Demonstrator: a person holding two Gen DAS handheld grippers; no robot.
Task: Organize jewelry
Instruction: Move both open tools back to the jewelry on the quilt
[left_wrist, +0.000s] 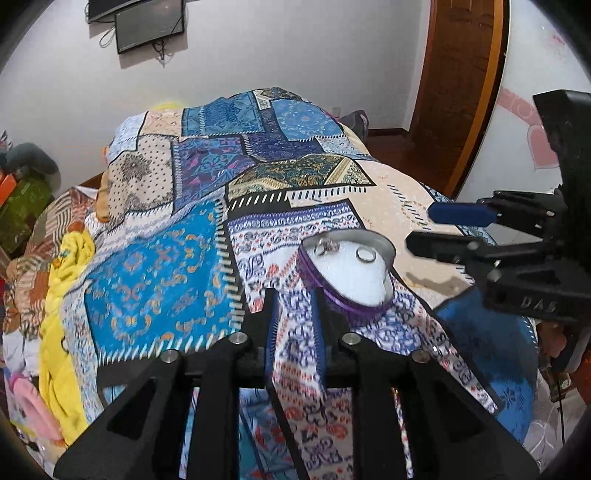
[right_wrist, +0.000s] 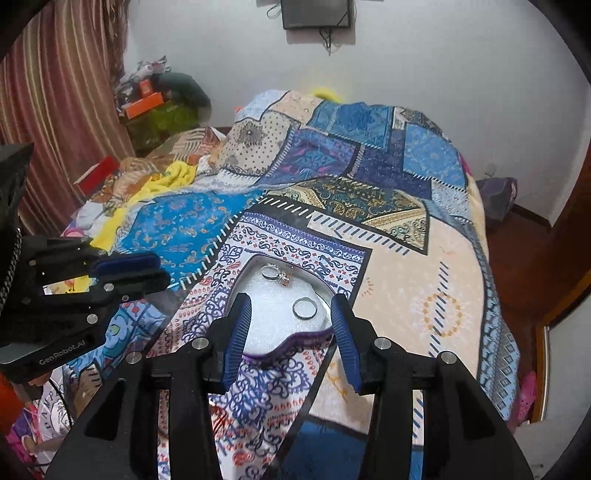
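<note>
Patchwork bed (right_wrist: 399, 280) carrying heart box (right_wrist: 288, 347) holding two rings (right_wrist: 304, 307); right hand-held gripper (right_wrist: 293, 341) spreading around it, left hand-held gripper (left_wrist: 295, 314) nearly closing, empty; risking tipping on soft bedding.

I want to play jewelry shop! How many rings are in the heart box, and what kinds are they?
Plain silver band ring: 1
Silver ring with an orange stone cluster: 1
Total: 2 rings, both lying on the white padding inside the purple heart-shaped box.
</note>
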